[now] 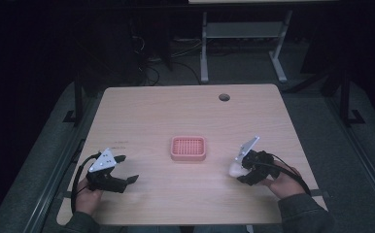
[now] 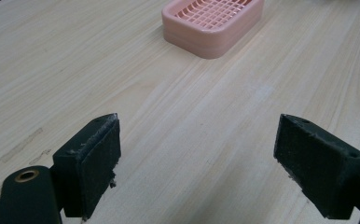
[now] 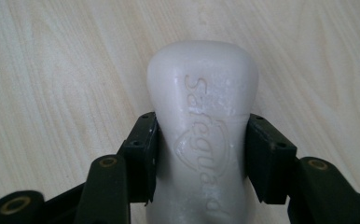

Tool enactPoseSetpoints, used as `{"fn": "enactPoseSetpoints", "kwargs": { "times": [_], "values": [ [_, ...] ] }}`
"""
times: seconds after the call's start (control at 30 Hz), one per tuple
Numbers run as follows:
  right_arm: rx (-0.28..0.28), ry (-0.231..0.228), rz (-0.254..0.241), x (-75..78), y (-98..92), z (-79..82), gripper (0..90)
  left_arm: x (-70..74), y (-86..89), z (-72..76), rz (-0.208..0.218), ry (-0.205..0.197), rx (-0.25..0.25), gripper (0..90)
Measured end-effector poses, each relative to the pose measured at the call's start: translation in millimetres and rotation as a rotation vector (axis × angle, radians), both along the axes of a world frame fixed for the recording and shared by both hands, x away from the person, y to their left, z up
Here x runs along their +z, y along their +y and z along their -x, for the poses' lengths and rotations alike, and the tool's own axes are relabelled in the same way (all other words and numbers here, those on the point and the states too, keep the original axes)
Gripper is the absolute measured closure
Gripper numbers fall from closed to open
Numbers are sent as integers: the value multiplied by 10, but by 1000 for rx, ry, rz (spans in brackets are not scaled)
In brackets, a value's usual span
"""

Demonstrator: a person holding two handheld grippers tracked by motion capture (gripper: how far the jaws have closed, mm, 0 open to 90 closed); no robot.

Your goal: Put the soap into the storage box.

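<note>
The right gripper (image 3: 201, 154) is clamped on a white bar of soap (image 3: 201, 121); in the right gripper view its two black jaws press against the bar's narrowed waist from either side, and the rounded front end of the bar sticks out past them over the pale wood; raised lettering and a shield-shaped mark run along the bar's upper face. In the high view the right gripper (image 1: 241, 171) sits near the tabletop's (image 1: 176, 111) right edge, held in the person's right hand (image 1: 283, 184), with the soap (image 1: 235, 168) showing as a pale lump at its front end, pointed leftward towards the middle; whether the bar rests on the wood or is lifted just clear of it I cannot tell.

A pink soap dish (image 1: 188, 148) with a gridded top stands at the centre of the tabletop, apart from the soap and to its left; nothing lies in it.

The left gripper (image 1: 123, 169) is held low near the left edge in the left hand (image 1: 87, 196); its jaws stand wide apart with nothing between them; in the left gripper view bare wood shows in the gap, and the soap dish (image 2: 213, 25) lies ahead, well beyond the left gripper (image 2: 201, 158).
</note>
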State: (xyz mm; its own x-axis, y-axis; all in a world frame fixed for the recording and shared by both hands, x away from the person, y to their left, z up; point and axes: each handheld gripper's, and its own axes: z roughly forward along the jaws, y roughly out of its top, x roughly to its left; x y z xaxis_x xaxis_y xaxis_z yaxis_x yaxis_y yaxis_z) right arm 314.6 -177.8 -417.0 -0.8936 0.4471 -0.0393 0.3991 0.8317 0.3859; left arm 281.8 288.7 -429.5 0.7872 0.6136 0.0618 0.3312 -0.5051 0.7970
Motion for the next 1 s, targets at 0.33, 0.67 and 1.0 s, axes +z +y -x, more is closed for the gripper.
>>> {"fn": "enactPoseSetpoints", "kwargs": {
  "times": [0.33,0.67,1.0],
  "values": [
    [-5,3,-22,42,-33,-73,488,0,0,-4,-7,-2,-5,141],
    [12,13,-35,57,30,-155,488,-3,-6,-4,0,-1,-4,141],
    [28,11,-46,103,96,-226,488,-3,-9,-2,1,-1,-4,141]
  ]
}}
